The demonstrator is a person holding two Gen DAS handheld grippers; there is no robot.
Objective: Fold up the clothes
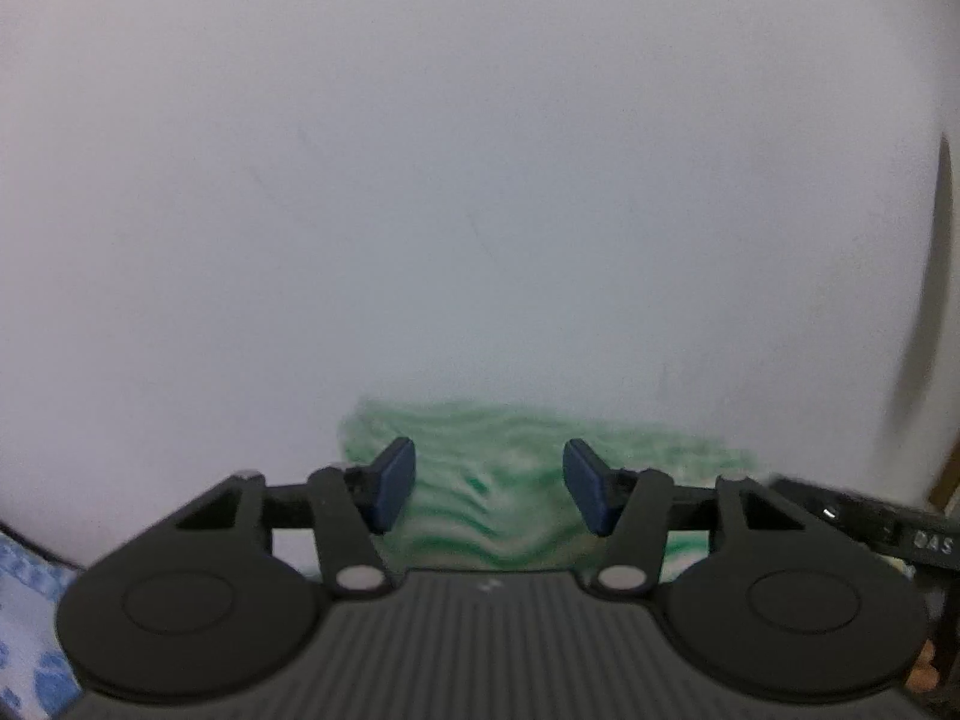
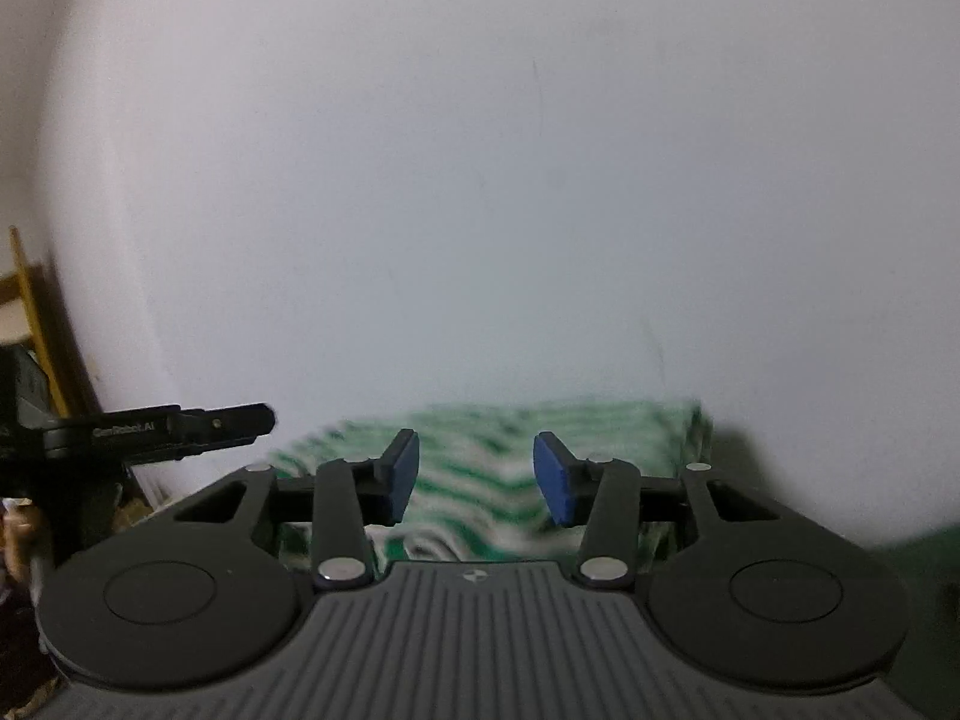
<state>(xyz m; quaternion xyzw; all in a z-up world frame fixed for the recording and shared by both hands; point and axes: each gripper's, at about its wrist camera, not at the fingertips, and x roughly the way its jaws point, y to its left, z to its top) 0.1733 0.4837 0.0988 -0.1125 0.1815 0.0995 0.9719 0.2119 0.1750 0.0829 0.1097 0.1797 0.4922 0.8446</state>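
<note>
Green-and-white striped garment (image 1: 504, 480) lies crumpled low in both wrist views, directly ahead of each gripper; heavy motion blur, so fold lines and garment type cannot be told. In the right wrist view the same cloth (image 2: 498, 468) shows a raised, bunched far edge at upper right. What it rests on is not visible; no table surface can be made out.

Left gripper (image 1: 489, 486): jaws spread, blue pads (image 1: 393, 483) well apart, nothing between them. The striped cloth shows through the gap. Whether the pads touch the fabric cannot be told.

Right gripper (image 2: 474, 477): jaws spread likewise, blue pads (image 2: 555, 480) apart, empty, cloth behind the gap.

Left gripper's body is seen from the side at the left edge of the right wrist view (image 2: 156, 429), printed lettering on it, near the cloth's left end. The right gripper's dark body appears at the right edge of the left wrist view (image 1: 870, 525).

Background: plain white wall (image 1: 480, 180) fills most of both views. Yellow rod (image 2: 33, 318) leans at far left in the right view. Blue-patterned fabric (image 1: 30, 630) at the lower left corner of the left view.
</note>
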